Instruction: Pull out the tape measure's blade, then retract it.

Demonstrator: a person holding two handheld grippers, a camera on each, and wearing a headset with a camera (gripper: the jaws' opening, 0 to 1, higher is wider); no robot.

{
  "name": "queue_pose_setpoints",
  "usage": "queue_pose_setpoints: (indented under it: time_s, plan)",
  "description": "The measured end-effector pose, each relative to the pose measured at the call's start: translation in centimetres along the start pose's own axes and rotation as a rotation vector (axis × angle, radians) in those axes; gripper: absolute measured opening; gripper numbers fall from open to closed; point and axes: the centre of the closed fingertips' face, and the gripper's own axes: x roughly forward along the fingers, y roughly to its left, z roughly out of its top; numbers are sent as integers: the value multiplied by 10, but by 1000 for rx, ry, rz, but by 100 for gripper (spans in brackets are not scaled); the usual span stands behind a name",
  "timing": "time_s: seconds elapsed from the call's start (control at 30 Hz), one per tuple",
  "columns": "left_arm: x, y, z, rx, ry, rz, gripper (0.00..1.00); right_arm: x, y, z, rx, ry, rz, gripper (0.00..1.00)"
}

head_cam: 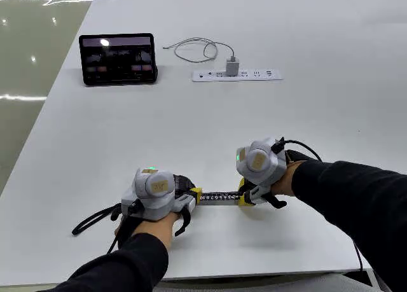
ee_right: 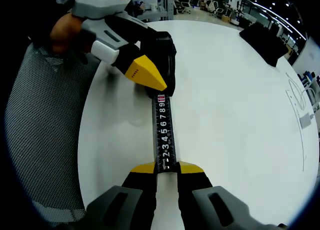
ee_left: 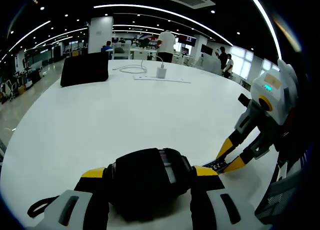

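Left hand-held gripper (ee_left: pixel 149 172) has its jaws clamped around the black tape measure case (ee_left: pixel 147 190), low in the middle of its own view; right hand-held gripper (ee_right: pixel 166 168) is pinched tight on the tip of the blade (ee_right: pixel 163 125), which runs straight up the frame to the case, printed digits facing up; in the head view the whole lot sits bottom centre on the white table (head_cam: pixel 286 114), blade only a short way out between the two grippers; black strap (head_cam: pixel 92 221) trails off lower left; tablet (head_cam: pixel 118 58) upper left, power strip (head_cam: pixel 236 75) with a charger (head_cam: pixel 232 67) plugged in at top centre, well apart from the tape.
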Motion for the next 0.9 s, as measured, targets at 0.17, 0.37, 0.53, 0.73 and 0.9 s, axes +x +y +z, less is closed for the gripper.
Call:
queue_pose_setpoints:
  time_s: [0.17, 0.37, 0.53, 0.73, 0.9]
  plan:
    - [0, 0, 0, 0, 0, -1, 62, 1, 1, 3, -3, -10, 1, 11]
    - [0, 0, 0, 0, 0, 0, 62, 2, 1, 5, 1, -17, 4, 10]
    - [0, 0, -1, 0, 2, 1, 62, 3, 3, 9, -22, -37, 10, 10]
    - [0, 0, -1, 0, 2, 1, 62, 5, 2, 13, -10, -40, 5, 10]
    - [0, 1, -1, -1, 0, 1, 62, 6, 2, 15, 2, -44, 2, 10]
